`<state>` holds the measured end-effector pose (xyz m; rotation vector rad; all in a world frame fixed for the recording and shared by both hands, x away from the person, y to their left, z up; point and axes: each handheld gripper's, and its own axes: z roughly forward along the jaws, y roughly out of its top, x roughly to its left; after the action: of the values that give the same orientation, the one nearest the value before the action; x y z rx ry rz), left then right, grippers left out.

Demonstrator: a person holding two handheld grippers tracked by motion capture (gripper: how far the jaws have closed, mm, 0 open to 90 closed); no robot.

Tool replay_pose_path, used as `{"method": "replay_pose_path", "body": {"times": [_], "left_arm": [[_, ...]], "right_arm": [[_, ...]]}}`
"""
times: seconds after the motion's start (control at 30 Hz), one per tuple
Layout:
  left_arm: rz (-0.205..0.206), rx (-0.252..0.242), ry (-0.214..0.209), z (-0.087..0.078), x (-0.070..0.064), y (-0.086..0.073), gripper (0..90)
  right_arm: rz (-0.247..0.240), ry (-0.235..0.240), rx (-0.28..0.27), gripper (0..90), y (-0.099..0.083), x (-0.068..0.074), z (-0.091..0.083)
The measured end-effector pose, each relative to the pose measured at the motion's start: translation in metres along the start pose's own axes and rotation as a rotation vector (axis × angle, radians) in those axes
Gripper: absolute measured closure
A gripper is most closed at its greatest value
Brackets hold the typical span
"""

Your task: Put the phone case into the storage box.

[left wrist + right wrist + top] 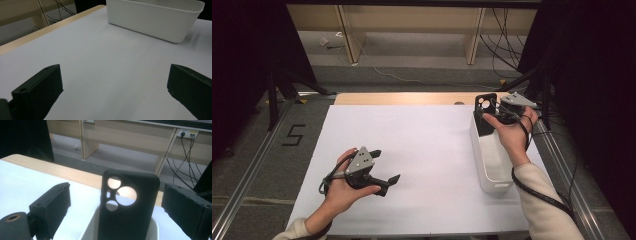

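A: Surface first. We've got a white sheet [427,165] over a light wooden table [412,98], wood showing only as a strip along the far edge. Grey floor around it, metal rails on both sides, and a black "5" [293,135] taped on the floor at left.

B: Room behind: pale wooden shelving legs [347,32], loose black cables [504,40] hanging at right, dark curtains on both sides. In the right gripper view we also see a wall socket [186,132] with plugs in it.

A: Containers. One white plastic bin [492,160], long and narrow, on the right part of the sheet, running from near to far. We see the same bin [155,20] across the sheet in the left gripper view.

B: Contents: a black phone case [485,112] standing upright at the bin's far end, camera cutouts at the top. We can't see anything else inside.

A: Right gripper [502,107] sits at that far end, just beside the case. In the right gripper view the case [128,207] stands between the jaws, which are spread wide, a gap showing on each side, so not clamped on it.

B: Left gripper [384,167] is over the near left of the sheet, well apart from the bin, jaws wide apart and holding nothing.
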<state>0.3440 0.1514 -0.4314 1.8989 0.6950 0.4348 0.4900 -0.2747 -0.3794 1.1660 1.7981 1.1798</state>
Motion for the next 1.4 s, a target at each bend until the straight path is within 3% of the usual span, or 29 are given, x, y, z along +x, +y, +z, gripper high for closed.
{"method": "replay_pose_path", "body": {"times": [1.0,1.4], "left_arm": [[0.001,0.001,0.001,0.0,-0.001,0.0,0.0],[0.003,0.0,0.001,-0.001,-0.001,0.0,0.0]], "right_arm": [[-0.034,0.087,-0.013,10.5,-0.007,0.017,-0.028],[-0.056,0.159,-0.026,10.6,-0.015,0.023,-0.043]]}}
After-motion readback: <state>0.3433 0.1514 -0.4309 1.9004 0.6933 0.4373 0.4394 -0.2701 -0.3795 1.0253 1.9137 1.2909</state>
